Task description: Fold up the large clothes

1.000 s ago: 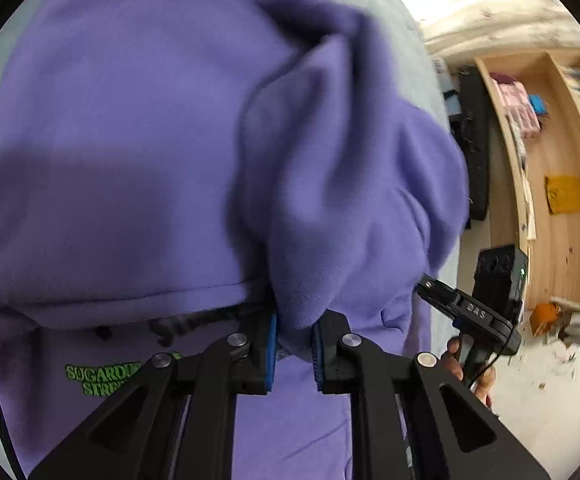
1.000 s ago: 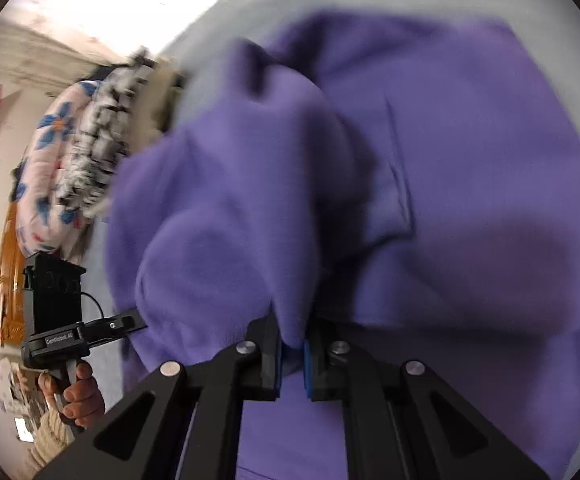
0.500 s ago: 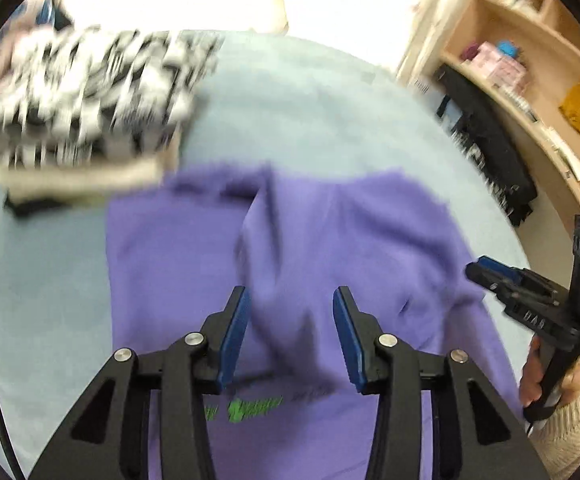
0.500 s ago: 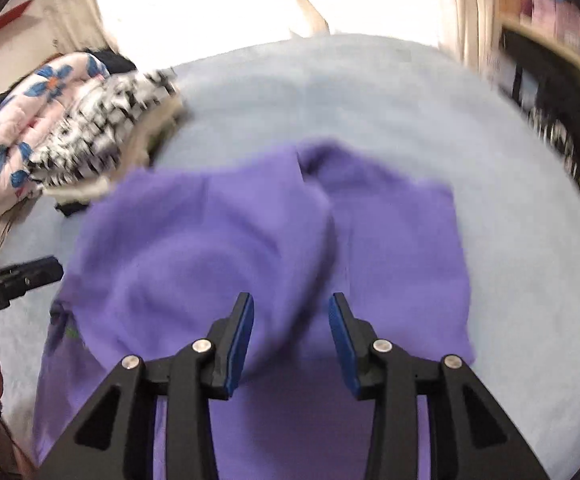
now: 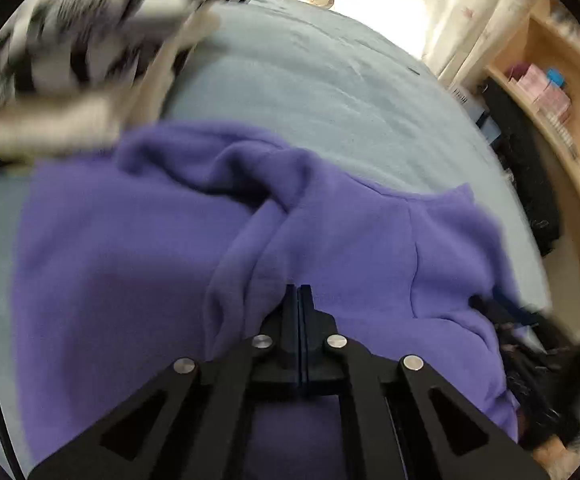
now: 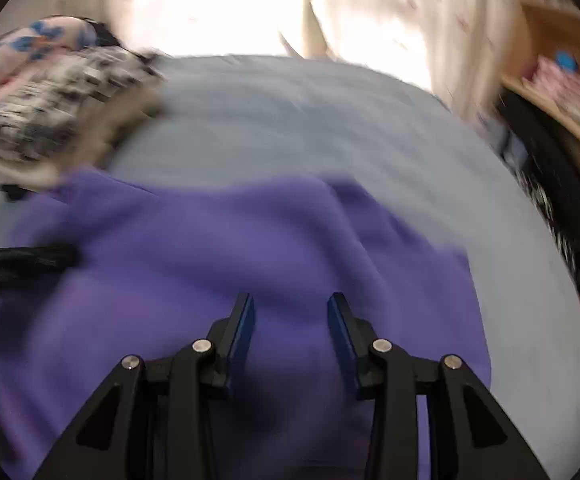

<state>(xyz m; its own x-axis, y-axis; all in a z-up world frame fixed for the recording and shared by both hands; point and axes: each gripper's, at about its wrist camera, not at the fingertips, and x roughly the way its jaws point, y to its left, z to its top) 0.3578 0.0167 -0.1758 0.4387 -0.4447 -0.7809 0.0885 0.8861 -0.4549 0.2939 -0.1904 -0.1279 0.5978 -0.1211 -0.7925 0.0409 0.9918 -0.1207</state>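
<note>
Left tongs (image 5: 299, 300) are clamped fully together with nothing pinched in them, just hanging over the purple sweatshirt (image 5: 138, 248). Right tongs (image 6: 290, 320) sit partway apart and are closing, with no cloth caught between the blue pads (image 6: 244, 328), only purple fleece below. The sweatshirt is spread over the middle of the bed (image 5: 330, 92), soft and fuzzy, with a rumpled ridge running through it. The left view shows that ridge and a seam pretty sharply; the right view is all motion blur, but it catches a floral bundle (image 6: 46, 40) behind the black-and-white patterned pile (image 6: 50, 108) at the far left edge.
</note>
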